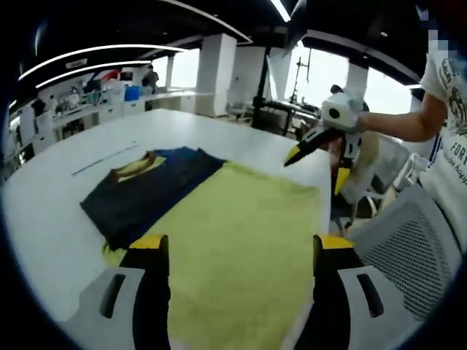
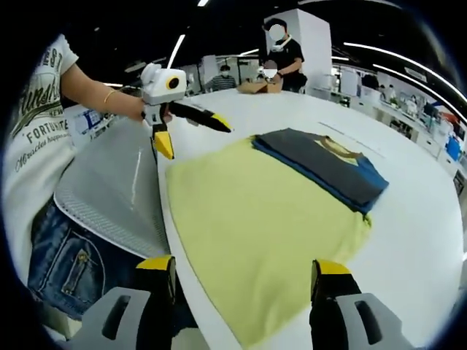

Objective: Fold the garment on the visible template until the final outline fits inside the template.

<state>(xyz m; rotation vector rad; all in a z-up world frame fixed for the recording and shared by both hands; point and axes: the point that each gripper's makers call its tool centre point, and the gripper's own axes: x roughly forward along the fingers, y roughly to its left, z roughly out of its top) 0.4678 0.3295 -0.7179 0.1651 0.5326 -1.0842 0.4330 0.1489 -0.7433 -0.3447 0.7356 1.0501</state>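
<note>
A dark grey garment (image 1: 146, 193) with a blue edge and a yellow collar lies folded on the far part of a yellow template mat (image 1: 241, 240), on a white table (image 1: 51, 219). My left gripper (image 1: 241, 248) hovers open over the mat's near edge with nothing between its jaws. In the same view my right gripper (image 1: 317, 169) hangs open above the mat's far right corner. In the right gripper view my right gripper (image 2: 242, 266) stands open over the mat (image 2: 248, 219). The garment (image 2: 328, 171) lies beyond it, and my left gripper (image 2: 194, 138) is open at the mat's far left corner.
A grey mesh chair (image 2: 109, 189) stands against the table's edge beside the person holding the grippers. A dark line (image 1: 109, 157) is marked on the table past the garment. A person and a cardboard box (image 2: 255, 87) are at the table's far end.
</note>
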